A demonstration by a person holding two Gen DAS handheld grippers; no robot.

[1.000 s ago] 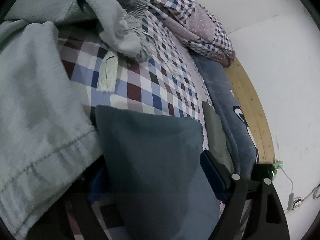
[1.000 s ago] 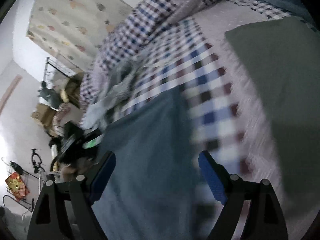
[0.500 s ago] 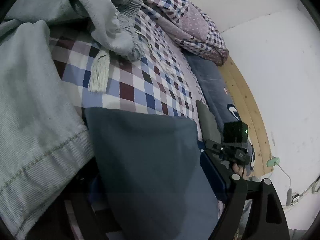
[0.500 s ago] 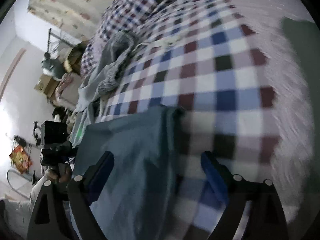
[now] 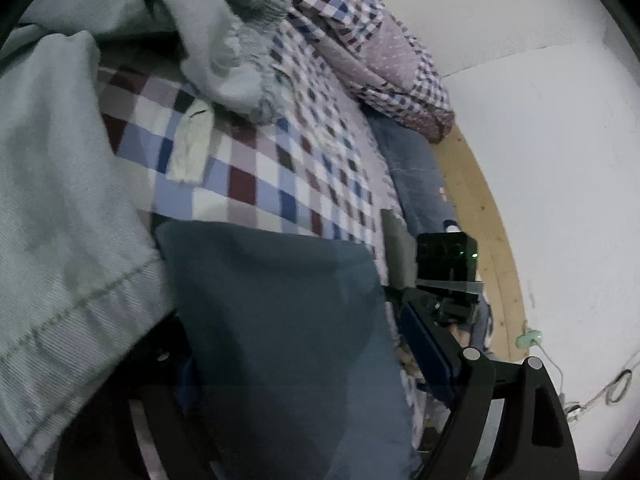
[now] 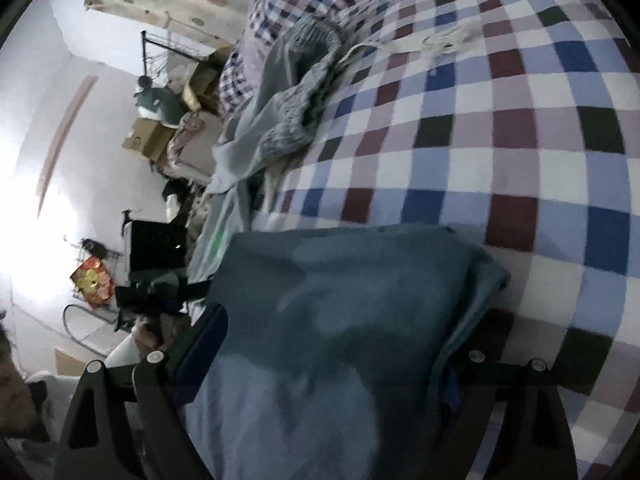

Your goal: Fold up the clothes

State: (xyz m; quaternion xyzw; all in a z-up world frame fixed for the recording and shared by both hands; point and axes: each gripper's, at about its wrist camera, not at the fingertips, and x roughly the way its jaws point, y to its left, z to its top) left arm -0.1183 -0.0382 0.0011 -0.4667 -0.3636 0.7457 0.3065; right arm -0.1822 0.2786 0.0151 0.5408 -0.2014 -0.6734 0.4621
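The teal garment (image 5: 288,332) is lying flat on the checked bed cover (image 5: 256,168), running between the fingers of both tools. The left gripper (image 5: 304,364) is standing with its fingers wide, cloth filling the gap; the right gripper (image 6: 332,356) is likewise spread wide, one edge draping over its right finger. Whether either is pinching the cloth, I cannot tell. The garment's long axis is pointing forward from each pair of fingers, its far edge lying just ahead; both hands are equally near. A pale denim piece (image 5: 60,200) is sitting left of the left fingers.
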